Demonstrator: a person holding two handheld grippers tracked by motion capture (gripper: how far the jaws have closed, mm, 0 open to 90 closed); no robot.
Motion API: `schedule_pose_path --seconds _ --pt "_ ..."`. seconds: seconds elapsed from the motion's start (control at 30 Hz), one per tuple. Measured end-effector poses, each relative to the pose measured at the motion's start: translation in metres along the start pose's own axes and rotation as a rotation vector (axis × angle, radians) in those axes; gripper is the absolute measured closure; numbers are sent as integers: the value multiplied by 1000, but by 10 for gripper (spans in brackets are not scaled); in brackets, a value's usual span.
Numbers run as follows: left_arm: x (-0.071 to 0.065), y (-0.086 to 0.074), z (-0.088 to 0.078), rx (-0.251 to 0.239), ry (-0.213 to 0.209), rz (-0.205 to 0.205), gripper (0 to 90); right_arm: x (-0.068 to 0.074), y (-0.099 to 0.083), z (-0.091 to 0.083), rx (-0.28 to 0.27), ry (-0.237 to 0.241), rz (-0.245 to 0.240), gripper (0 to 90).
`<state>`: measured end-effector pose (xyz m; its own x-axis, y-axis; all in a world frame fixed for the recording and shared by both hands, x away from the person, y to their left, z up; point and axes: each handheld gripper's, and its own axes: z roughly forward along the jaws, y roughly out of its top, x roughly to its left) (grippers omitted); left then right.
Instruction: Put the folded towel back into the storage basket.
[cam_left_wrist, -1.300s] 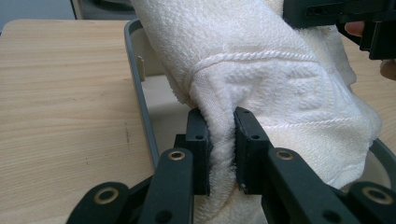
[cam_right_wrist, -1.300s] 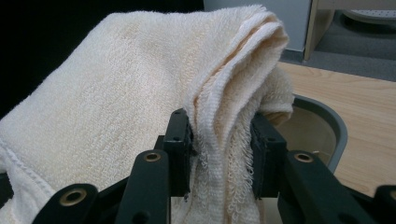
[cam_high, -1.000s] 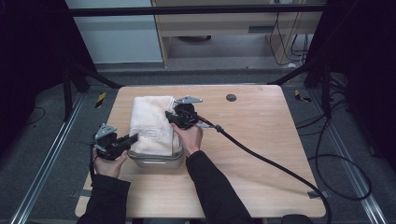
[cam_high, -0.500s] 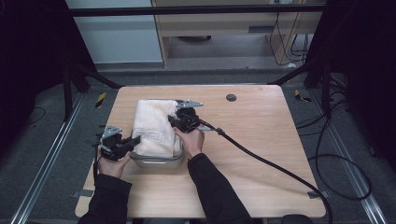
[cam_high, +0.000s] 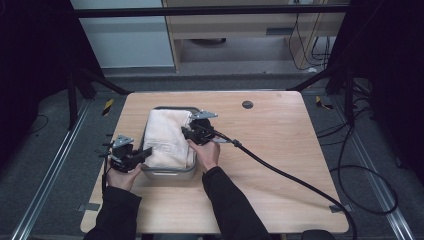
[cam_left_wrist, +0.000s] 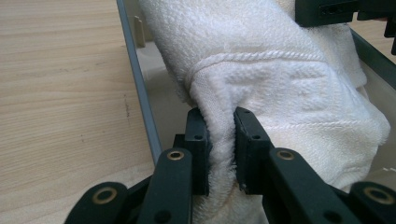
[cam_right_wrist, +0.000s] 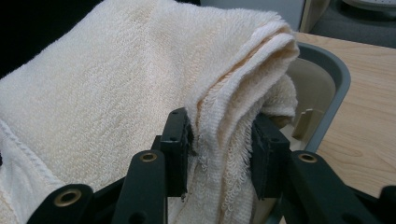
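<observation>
The towel (cam_high: 167, 137), white and folded, is seen a little left of the centre of the high view, laid over a grey bin (cam_high: 172, 173) that stands on the wooden table (cam_high: 280, 150). The cloth covers most of the bin, so that only the near wall and a part of the far rim are shown.

The left gripper (cam_high: 145, 152) is held at the lower left side of the bin. In the left gripper view, a thick fold of the towel (cam_left_wrist: 280, 88) is clamped between the two black jaws, low in the middle of the frame, and the grey rim of the bin (cam_left_wrist: 140, 93) runs up the frame just beside the left jaw.

The right gripper (cam_high: 189, 134) is placed at the right edge of the towel, near the centre of the high view. In the right gripper view, the layered edge of the towel (cam_right_wrist: 140, 79) is found between the jaws; these jaws have just been opening a little, and whether the pads are pressed on the cloth cannot be told. The rounded corner of the bin (cam_right_wrist: 334, 79) is visible at the right of that frame.
</observation>
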<state>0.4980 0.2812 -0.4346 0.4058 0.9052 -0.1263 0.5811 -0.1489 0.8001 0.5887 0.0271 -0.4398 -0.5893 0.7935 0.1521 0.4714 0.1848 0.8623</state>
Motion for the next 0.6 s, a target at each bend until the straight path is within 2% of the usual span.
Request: schedule_pose_path --seconds 0.37,0.6 --pt "-3 -1 2 21 42 18 718 -1 -4 0 10 -5 -16 606" --pt "-8 0 2 25 67 38 668 -1 -5 -1 11 -35 -80 576"
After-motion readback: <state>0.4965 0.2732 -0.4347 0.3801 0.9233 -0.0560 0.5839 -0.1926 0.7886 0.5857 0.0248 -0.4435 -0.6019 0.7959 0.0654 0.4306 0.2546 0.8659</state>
